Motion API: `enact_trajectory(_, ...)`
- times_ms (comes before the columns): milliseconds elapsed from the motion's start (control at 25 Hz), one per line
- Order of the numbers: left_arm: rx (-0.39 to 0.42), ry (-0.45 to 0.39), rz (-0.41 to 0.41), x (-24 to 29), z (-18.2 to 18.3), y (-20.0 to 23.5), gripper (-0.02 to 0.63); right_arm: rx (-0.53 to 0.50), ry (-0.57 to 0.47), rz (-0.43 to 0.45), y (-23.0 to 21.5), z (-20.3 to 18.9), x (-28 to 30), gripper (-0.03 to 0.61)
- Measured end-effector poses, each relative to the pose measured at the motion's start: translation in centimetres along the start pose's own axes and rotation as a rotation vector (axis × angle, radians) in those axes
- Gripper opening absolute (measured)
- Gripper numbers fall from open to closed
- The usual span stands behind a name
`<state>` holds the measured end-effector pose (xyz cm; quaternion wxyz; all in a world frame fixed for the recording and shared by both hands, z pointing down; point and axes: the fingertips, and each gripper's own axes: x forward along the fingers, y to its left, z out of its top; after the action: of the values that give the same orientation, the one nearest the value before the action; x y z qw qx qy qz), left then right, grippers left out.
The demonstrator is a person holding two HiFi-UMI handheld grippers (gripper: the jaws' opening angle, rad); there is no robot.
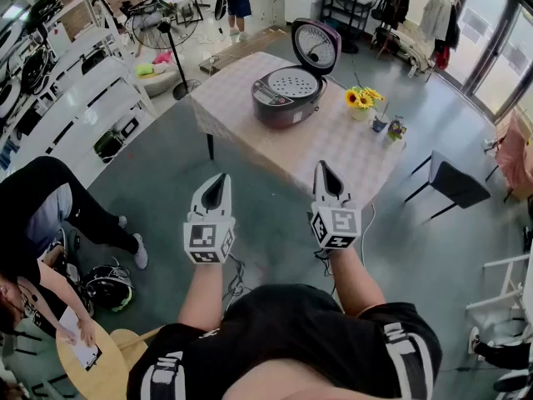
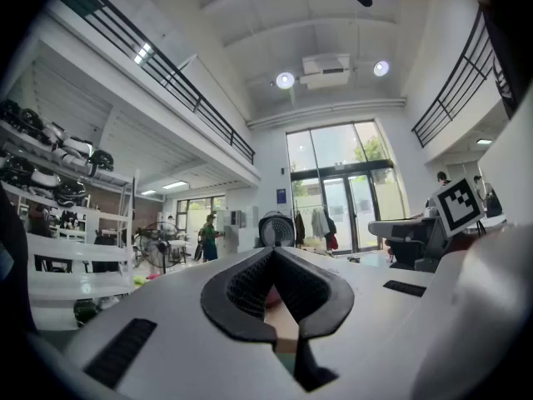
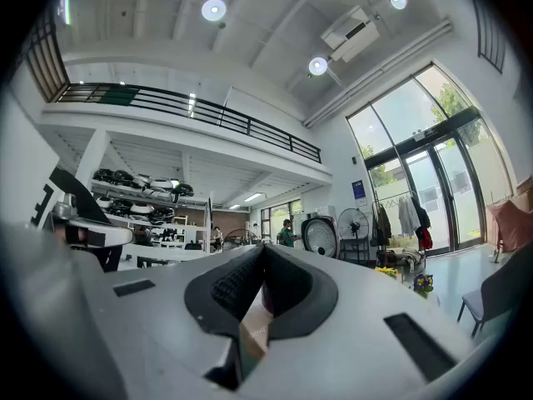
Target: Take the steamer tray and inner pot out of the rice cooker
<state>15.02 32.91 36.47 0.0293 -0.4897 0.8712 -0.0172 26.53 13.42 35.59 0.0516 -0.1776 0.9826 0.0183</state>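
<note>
The left gripper (image 1: 219,183) and right gripper (image 1: 325,175) were held with fingers closed and empty, as the open rice cooker (image 1: 283,98) lay well beyond them.

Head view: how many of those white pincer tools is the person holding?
2. The left gripper is centre-left and the right gripper centre-right, side by side, short of the table. Both are shut and hold nothing. No others show.

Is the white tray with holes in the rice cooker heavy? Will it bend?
Probably light: the tray looks shallow and full of holes. It likely stays stiff, since it holds a neat round shape. It sits snug inside the rice cooker, so it may catch on the way out.
</note>
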Motion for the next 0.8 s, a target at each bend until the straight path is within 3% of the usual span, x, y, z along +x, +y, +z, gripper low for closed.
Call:
enact_trajectory(400,-0.022,-0.001,0.052,-1.0,0.3,-0.6,-0.009,-0.022,0.008,0.012,-0.4,-0.5,-0.5,-0.002)
enact_trajectory(800,-0.034,-0.011,0.041,-3.4,0.0,1.4,-0.008,-0.014,0.026,0.029,3.2,-1.0,-1.0,-0.002)
